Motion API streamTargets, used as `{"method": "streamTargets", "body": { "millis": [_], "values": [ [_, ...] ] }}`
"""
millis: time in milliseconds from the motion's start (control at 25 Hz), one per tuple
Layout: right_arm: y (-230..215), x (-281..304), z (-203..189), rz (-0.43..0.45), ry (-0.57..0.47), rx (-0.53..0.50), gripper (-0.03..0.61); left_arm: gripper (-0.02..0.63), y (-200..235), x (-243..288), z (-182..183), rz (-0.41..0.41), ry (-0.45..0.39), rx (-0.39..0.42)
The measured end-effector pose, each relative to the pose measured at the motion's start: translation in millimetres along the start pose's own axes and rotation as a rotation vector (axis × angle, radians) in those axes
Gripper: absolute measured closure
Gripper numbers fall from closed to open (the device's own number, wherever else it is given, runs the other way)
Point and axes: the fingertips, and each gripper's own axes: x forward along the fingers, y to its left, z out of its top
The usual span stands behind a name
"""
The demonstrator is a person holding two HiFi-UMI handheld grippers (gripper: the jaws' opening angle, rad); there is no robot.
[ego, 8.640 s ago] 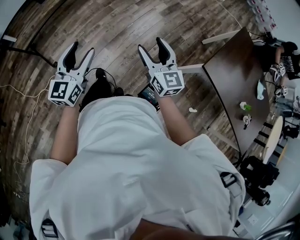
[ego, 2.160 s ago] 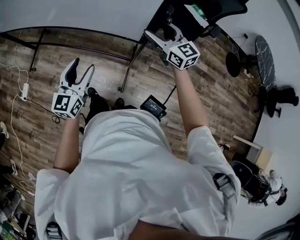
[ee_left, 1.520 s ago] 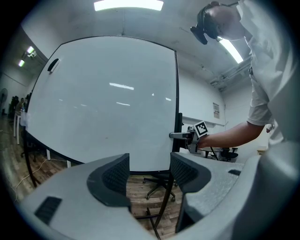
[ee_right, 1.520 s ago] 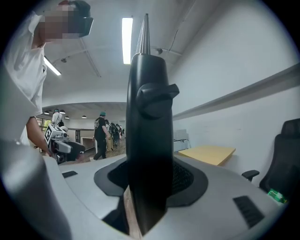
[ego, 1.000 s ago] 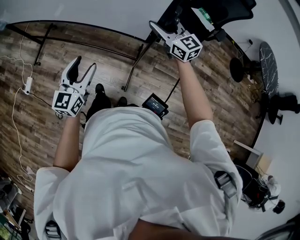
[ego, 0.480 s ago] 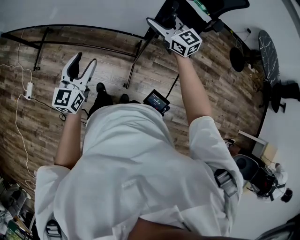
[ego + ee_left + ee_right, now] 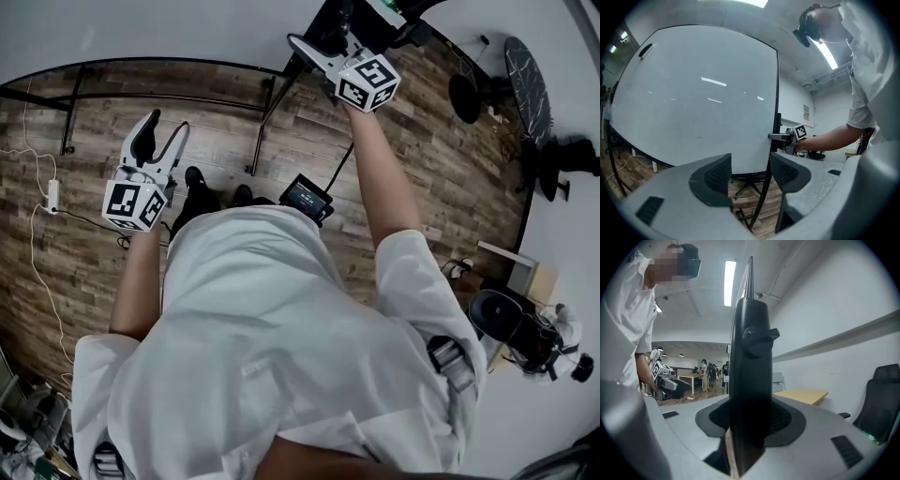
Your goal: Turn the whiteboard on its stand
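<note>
The whiteboard is a large white panel in a black frame on a black floor stand. My right gripper is raised at the board's right edge. Its pads press both sides of the black side post, though the jaws are opening slightly. In the right gripper view the post fills the gap of the right gripper. My left gripper hangs lower to the left, open and empty. The left gripper faces the board's front and sees the right gripper at the edge.
Wooden floor lies below, with a cable and power strip at the left. An office chair base and a round dark stool stand at the right. A black chair is behind the board. People stand at distant tables.
Several seconds ago both grippers hung free over the floor by a table. Over the last second the right gripper stays on the board's post and the left stays open; only the view shifts slightly.
</note>
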Motion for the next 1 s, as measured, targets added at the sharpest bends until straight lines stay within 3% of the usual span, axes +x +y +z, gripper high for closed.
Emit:
{"method": "streamTargets", "body": {
  "millis": [1000],
  "values": [
    [-28, -77, -7, -0.072, -0.033, 0.031, 0.385, 0.357, -37, 31, -1, -0.098, 0.019, 0.005]
  ]
}}
